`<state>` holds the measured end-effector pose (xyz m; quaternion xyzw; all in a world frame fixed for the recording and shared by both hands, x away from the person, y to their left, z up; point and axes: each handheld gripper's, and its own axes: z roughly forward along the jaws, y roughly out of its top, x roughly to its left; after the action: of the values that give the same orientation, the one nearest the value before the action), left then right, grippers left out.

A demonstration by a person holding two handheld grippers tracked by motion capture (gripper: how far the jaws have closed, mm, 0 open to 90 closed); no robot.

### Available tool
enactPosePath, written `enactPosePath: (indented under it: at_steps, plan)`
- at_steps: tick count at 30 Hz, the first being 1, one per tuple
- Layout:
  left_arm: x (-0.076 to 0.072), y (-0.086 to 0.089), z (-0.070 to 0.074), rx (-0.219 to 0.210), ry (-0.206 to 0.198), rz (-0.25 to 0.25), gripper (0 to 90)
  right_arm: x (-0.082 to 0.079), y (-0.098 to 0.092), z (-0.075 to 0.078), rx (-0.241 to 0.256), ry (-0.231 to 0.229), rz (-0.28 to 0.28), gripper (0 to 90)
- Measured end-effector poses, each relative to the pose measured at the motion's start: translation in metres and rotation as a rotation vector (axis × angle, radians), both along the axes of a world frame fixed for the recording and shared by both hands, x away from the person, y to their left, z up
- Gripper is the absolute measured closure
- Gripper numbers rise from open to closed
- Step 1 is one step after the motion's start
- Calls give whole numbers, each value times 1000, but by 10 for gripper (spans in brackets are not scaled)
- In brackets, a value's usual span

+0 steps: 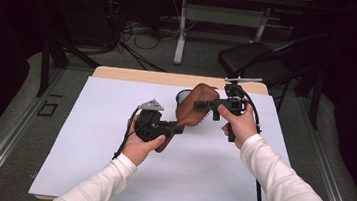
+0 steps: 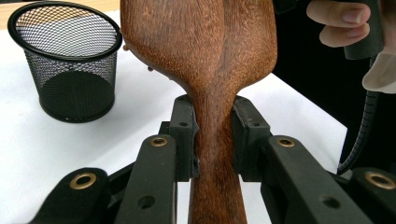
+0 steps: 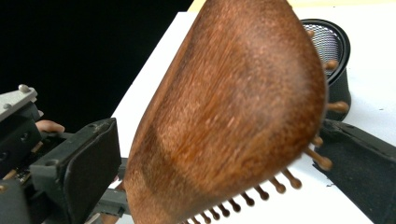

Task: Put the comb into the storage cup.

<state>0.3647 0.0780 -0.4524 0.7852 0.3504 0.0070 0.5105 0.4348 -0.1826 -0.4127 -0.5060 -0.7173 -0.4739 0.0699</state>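
Note:
A brown wooden hairbrush [image 1: 193, 107] is held up over the table, its smooth back towards me. My left gripper [image 1: 176, 128] is shut on the brush's narrow handle [image 2: 215, 140], with one pad on each side. My right gripper [image 1: 202, 104] reaches in from the right and is open. Its jaws stand on either side of the brush head [image 3: 233, 116], and the right jaw sits close to the bristle tips [image 3: 322, 162]. A black mesh cup [image 1: 182, 97] stands upright on the table behind the brush; in the gripper views the cup [image 2: 65, 60] [image 3: 332, 44] looks empty.
A white sheet [image 1: 108, 173] covers most of the wooden table. Beyond the far edge are a dark chair [image 1: 251, 58], the legs of another table [image 1: 181, 35] and cables on the floor. The right hand [image 2: 345, 23] and its cable [image 2: 362, 135] are close behind the brush.

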Motion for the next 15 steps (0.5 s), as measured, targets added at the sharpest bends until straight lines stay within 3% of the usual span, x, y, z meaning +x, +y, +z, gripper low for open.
enactPosePath:
  at_steps: [15]
  plan:
    - [-3, -6, -1, 1, -3, -20, 729, 3, 0, -1, 26, 16, 4, 27]
